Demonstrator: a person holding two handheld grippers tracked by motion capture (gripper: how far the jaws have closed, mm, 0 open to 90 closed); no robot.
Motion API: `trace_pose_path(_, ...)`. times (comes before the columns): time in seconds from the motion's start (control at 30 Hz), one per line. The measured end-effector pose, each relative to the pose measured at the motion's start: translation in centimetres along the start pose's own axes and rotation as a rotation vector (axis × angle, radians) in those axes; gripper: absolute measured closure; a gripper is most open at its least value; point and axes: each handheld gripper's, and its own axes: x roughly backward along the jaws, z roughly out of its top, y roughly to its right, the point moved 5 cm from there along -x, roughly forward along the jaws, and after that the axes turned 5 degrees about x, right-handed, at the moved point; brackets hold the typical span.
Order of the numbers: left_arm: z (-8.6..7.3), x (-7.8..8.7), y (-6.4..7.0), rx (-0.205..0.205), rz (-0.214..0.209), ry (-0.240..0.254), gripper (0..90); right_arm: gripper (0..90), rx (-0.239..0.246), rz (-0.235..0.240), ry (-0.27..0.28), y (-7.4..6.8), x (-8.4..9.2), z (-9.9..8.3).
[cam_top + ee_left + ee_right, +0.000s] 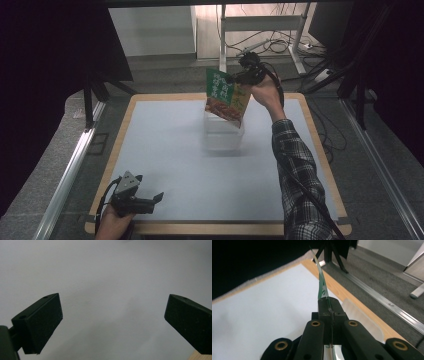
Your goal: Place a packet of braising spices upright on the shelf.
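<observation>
A flat green and yellow food packet (pixel 226 96) hangs tilted in the air above a clear plastic box (pixel 223 134) that stands on the pale mat. My right gripper (pixel 239 76) is shut on the packet's upper edge. In the right gripper view the jaws are pressed together on the thin packet (pixel 322 285), seen edge-on, with the box's rim (pixel 362 317) below. My left gripper (pixel 156 199) rests near the table's front left corner, held by a hand. Its jaws stand wide apart over the bare mat in the left gripper view (pixel 112 320), with nothing between them.
The pale mat (pixel 165 150) covers a wooden table (pixel 120 145). A metal rail (pixel 65 180) runs along the left side and another (pixel 385 170) along the right. Cables and a desk frame (pixel 260 30) lie beyond the far edge.
</observation>
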Motion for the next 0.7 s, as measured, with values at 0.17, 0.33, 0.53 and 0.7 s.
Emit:
trace_pose_path(0.17, 0.0, 0.0, 0.1, -0.006, 0.003, -0.004, 1.7, 89.1, -0.002, -0.037, -0.003, 0.2, -0.7, 0.2)
trace_pose_path(0.33, 0.0, -0.1, 0.1, -0.015, 0.006, -0.006, 1.7, 88.9, 0.037, -0.075, -0.044, -0.7, -2.3, 0.2)
trace_pose_path(0.53, 0.0, 0.0, 0.1, -0.008, 0.002, -0.004, 1.8, 83.1, 0.045, -0.068, -0.034, -1.5, -4.3, 0.5)
trace_pose_path(0.7, 0.0, 0.0, 0.1, -0.009, 0.002, -0.004, 1.7, 73.2, 0.060, -0.073, -0.030, -1.7, -4.3, 0.7)
